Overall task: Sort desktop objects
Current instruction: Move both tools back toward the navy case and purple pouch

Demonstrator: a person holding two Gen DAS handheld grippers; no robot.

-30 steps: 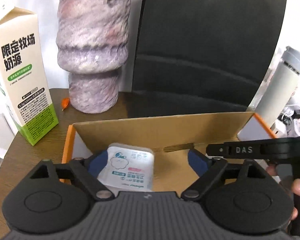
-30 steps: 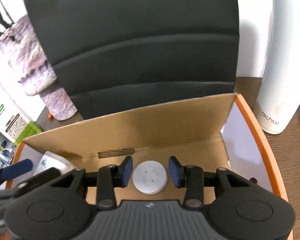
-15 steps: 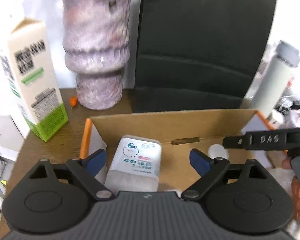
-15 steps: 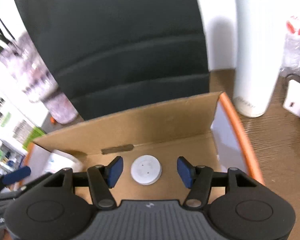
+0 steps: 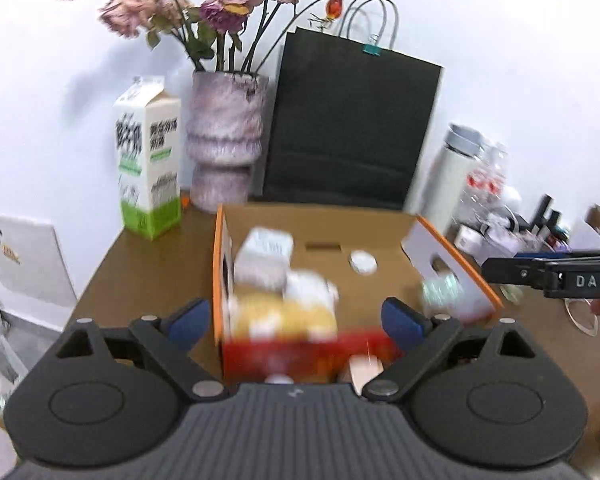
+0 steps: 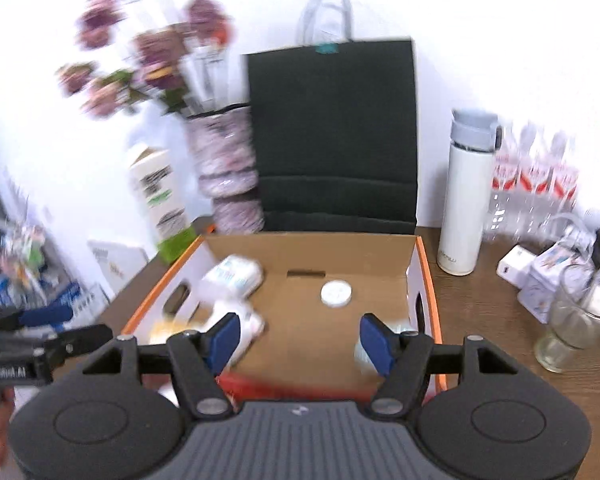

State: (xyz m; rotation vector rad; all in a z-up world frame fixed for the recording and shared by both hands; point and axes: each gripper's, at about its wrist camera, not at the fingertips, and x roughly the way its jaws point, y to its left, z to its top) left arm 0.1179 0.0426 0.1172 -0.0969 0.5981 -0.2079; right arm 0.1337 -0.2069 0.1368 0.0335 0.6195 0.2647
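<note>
An open cardboard box (image 5: pixel 452 252) with orange rims sits on the brown desk; it also shows in the right wrist view (image 6: pixel 430 280). Inside lie a white tissue pack (image 5: pixel 265 258) (image 6: pixel 233 274), a white round disc (image 5: pixel 363 262) (image 6: pixel 336 294), and blurred white and yellow items near the front. My left gripper (image 5: pixel 296 318) is open and empty, above the box's front edge. My right gripper (image 6: pixel 300 338) is open and empty, above the box's front.
A milk carton (image 5: pixel 150 168), a purple vase with dried roses (image 5: pixel 224 140) and a black paper bag (image 5: pixel 348 128) stand behind the box. A white flask (image 6: pixel 466 192), water bottles (image 6: pixel 536 184), a glass (image 6: pixel 568 320) and chargers sit on the right.
Both grippers have pulled back and up from inside the box, opening wider. The tissue pack and the disc stay lying in the box, let go.
</note>
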